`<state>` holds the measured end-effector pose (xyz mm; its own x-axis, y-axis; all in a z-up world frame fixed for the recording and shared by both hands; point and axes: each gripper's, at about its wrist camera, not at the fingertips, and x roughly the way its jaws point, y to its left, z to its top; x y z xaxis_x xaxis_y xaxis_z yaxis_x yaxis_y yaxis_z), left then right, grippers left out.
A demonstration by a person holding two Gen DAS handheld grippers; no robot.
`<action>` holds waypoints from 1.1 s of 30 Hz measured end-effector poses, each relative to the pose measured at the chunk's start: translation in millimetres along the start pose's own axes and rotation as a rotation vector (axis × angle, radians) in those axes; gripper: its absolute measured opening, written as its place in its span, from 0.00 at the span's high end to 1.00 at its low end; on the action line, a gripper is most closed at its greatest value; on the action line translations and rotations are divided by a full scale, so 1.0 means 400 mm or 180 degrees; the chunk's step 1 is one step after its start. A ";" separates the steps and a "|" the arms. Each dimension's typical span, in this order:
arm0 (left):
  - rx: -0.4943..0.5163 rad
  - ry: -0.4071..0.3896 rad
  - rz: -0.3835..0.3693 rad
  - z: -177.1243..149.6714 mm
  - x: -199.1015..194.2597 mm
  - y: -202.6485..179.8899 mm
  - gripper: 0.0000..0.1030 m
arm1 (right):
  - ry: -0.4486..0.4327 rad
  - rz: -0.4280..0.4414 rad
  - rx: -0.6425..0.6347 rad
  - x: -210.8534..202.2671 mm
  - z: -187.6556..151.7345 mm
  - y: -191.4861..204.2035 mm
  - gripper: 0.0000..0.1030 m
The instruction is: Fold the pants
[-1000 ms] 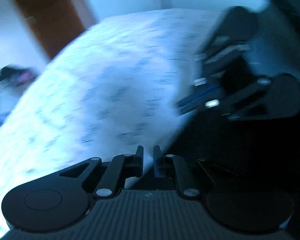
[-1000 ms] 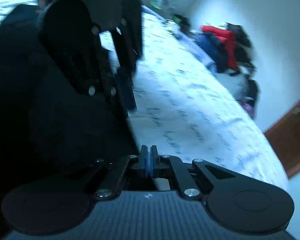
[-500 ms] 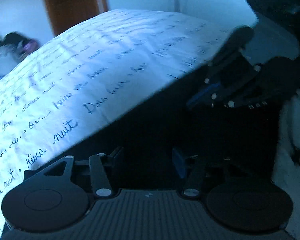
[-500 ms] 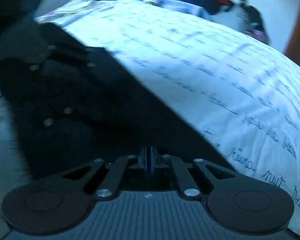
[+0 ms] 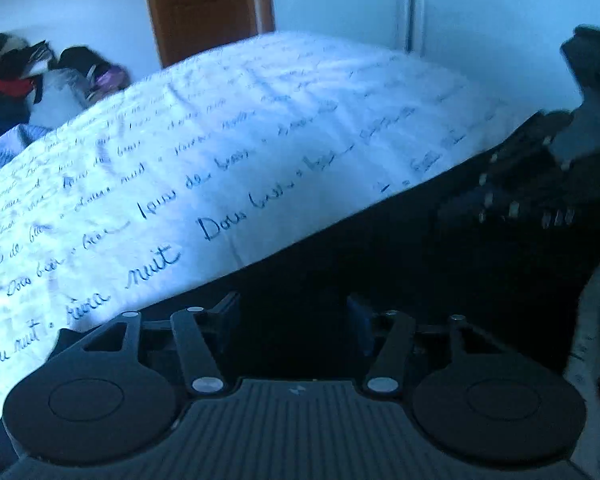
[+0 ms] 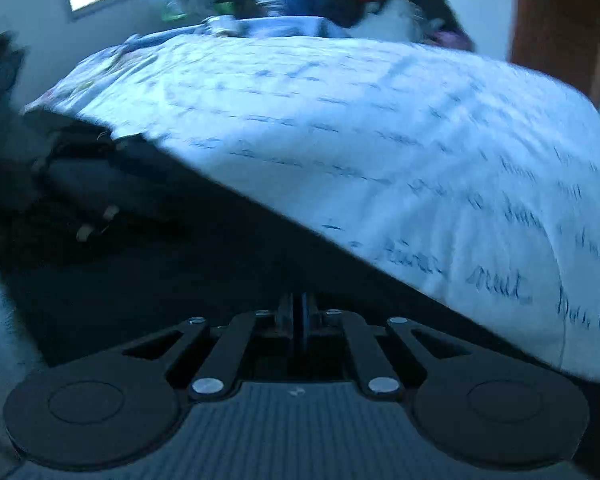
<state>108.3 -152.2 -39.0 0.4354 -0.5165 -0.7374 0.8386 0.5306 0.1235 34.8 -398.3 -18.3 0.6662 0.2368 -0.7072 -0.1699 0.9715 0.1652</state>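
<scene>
At nine o'clock in the left wrist view a heap of clothes [image 5: 16, 80] sits beyond the bed, with a wooden door [image 5: 208, 4] at twelve. The bedspread [image 5: 220, 140], white with handwritten script, fills the upper left. The pants [image 5: 380, 272], a dark mass, lie on it from six o'clock out to three. The left gripper [image 5: 292, 316] hangs over them with its jaws about half apart and nothing pinched between them; the cloth lies under the gap, not in it. At three o'clock the right gripper [image 5: 532, 200] shows as a blur.

In the right wrist view the pants [image 6: 180, 272] run from nine o'clock down to six, and the bedspread [image 6: 380, 140] takes the right half. The right gripper [image 6: 296, 314] has its jaws closed tight. Dark cloth sits right at the tips, but whether a fold is caught there I cannot tell.

The risks, as I judge them: one side is loose, so a pull from the right could drag the pants askew and skew the fold. If the closed jaws hold only a thin layer, it may slip out. The dark cloth hides its edges, so the left jaws could also close on the bedspread.
</scene>
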 end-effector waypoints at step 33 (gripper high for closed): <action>0.0046 -0.0174 -0.0045 0.031 0.011 -0.346 0.10 | -0.1271 -0.0864 0.2519 -0.493 -0.475 -0.113 0.28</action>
<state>-1.8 -236.1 -51.0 0.4405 -0.5600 -0.7017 0.8492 0.5136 0.1232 -227.0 -490.7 -16.7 0.8364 -0.1568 -0.5253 0.4759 0.6833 0.5537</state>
